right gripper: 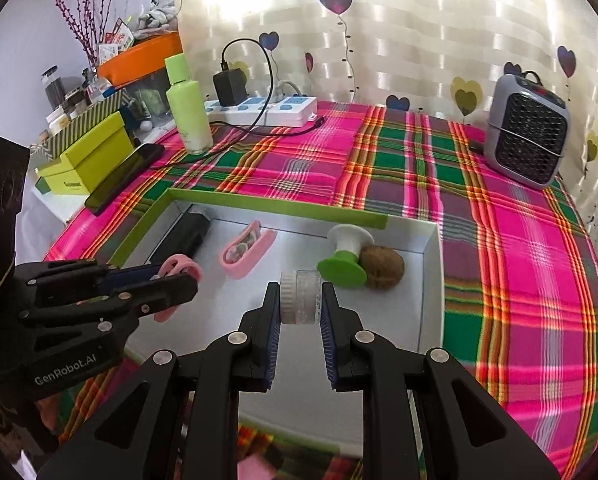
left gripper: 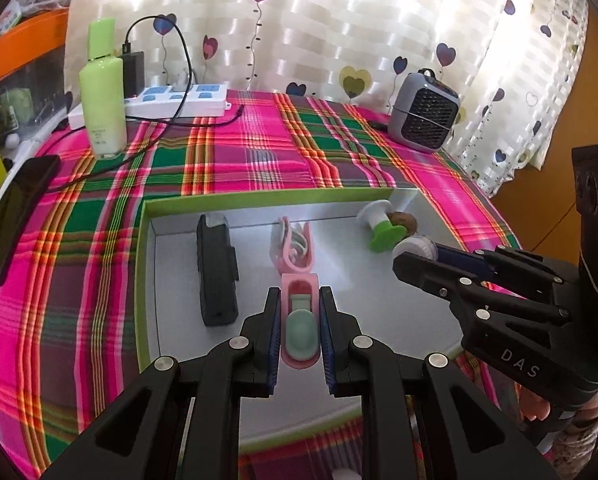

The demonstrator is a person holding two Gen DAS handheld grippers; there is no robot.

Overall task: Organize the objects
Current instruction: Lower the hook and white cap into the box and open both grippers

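Note:
A shallow box with a green rim [left gripper: 259, 198] [right gripper: 275, 204] lies on the plaid cloth. On its white floor are a black case [left gripper: 217, 272] [right gripper: 187, 236], an open pink case [left gripper: 293, 246] [right gripper: 245, 254], a green and white spool [left gripper: 379, 228] [right gripper: 345, 256] and a brown walnut [left gripper: 405, 220] [right gripper: 381, 267]. My left gripper [left gripper: 299, 292] [right gripper: 175, 274] is shut on a pink holder with a teal insert [left gripper: 299, 328] [right gripper: 183, 264], above the box's near left part. My right gripper [right gripper: 301, 288] [left gripper: 413, 254] is shut on a small white-capped clear jar [right gripper: 301, 298] [left gripper: 415, 246] over the near right part.
A light green bottle [left gripper: 101, 92] [right gripper: 189, 108], a power strip with a charger [left gripper: 175, 100] [right gripper: 259, 110] and a dark phone [left gripper: 13, 220] [right gripper: 125, 178] sit at the far left. A grey fan heater [left gripper: 427, 112] [right gripper: 525, 132] stands at the far right. A lime box [right gripper: 87, 160] is off the table's left edge.

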